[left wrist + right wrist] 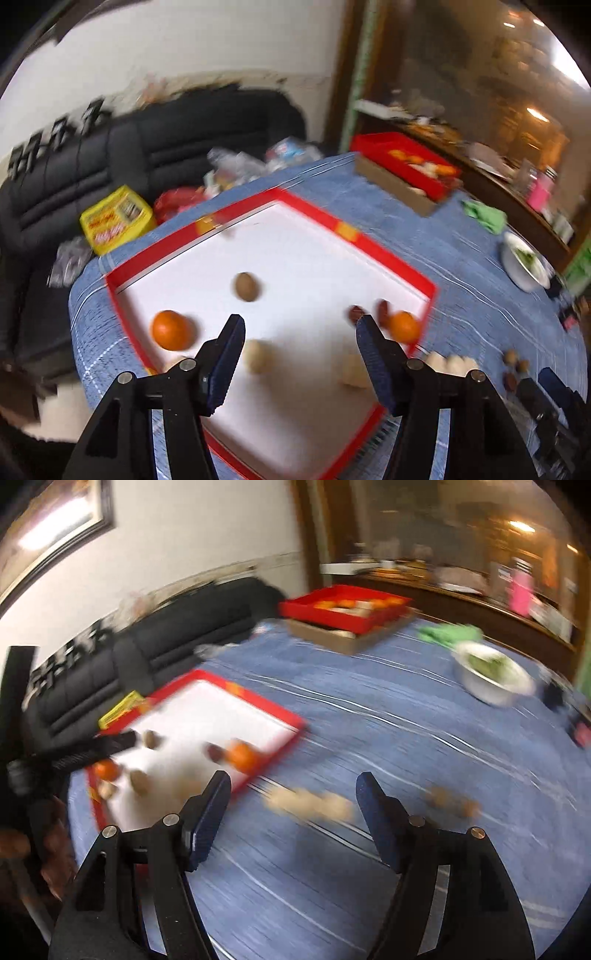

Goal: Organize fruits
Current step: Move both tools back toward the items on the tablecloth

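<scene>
Left gripper (299,325): your jaws stand wide apart over the near part of the white tray, nothing between the pads.
Right gripper (293,786): your jaws are spread wide above the blue tablecloth (369,709), nothing gripped; a blurred pale cluster (310,805) lies on the cloth between the fingertips.
White tray (354,240): red-rimmed, flat on the cloth, straight ahead of your left hand and to the left of your right.
Oranges: one orange (171,329) sits near the tray's left rim; a second orange (404,326) sits against the right rim, just beyond your left gripper's right finger.
Brown fruit (245,287): round, alone toward the middle of the tray.
Dark red pieces (356,314): two small ones just beside the second orange.
Pale pieces in tray (258,356): a few lumps on the near part of the white floor; too blurred to name.
Loose items on cloth: small brown bits (452,801) lie right of your right gripper, outside the tray.
Red box (343,607): at the table's far side, resting on a cardboard box (332,637), with orange fruit inside.
Bowl (491,675): white, with green contents, at the right of the table, well apart from the tray.
Green cloth (448,633): crumpled just behind the bowl.
Yellow box (116,219): off the table's far left edge, by the black sofa (147,147).
</scene>
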`<action>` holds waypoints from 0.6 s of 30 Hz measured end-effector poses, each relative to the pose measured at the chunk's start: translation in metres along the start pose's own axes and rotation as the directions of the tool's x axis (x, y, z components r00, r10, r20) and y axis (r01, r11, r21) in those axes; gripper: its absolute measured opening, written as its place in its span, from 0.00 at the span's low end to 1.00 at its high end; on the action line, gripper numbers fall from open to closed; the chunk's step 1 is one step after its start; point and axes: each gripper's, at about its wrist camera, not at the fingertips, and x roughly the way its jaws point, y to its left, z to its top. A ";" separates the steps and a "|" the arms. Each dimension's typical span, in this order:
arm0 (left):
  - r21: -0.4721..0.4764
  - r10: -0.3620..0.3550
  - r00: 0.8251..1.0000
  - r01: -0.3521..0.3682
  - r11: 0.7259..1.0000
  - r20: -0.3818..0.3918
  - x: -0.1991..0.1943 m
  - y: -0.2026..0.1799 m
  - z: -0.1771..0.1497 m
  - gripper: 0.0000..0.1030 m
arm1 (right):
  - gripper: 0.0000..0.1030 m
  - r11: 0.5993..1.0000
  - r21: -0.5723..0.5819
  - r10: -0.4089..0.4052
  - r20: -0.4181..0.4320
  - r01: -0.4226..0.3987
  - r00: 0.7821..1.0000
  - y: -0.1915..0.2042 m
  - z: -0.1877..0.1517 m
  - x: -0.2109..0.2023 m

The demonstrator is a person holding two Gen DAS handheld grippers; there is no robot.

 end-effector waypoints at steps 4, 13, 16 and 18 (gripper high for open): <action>0.052 -0.038 0.998 0.036 0.998 0.042 -0.017 -0.020 -0.020 0.59 | 0.69 0.990 0.102 -0.099 -0.009 0.099 0.995 -0.064 -0.031 -0.027; 0.245 -0.117 0.993 0.122 0.962 -0.034 -0.014 -0.066 -0.074 0.59 | 0.69 0.982 0.146 -0.119 -0.039 0.124 0.992 -0.106 -0.054 -0.033; 0.293 -0.147 0.987 0.161 0.942 -0.070 -0.011 -0.083 -0.083 0.59 | 0.69 0.989 0.089 -0.116 -0.063 0.121 0.991 -0.096 -0.053 -0.025; 0.301 -0.155 0.984 0.173 0.938 -0.084 -0.009 -0.088 -0.087 0.59 | 0.68 0.990 0.064 -0.120 -0.076 0.125 0.990 -0.091 -0.047 -0.017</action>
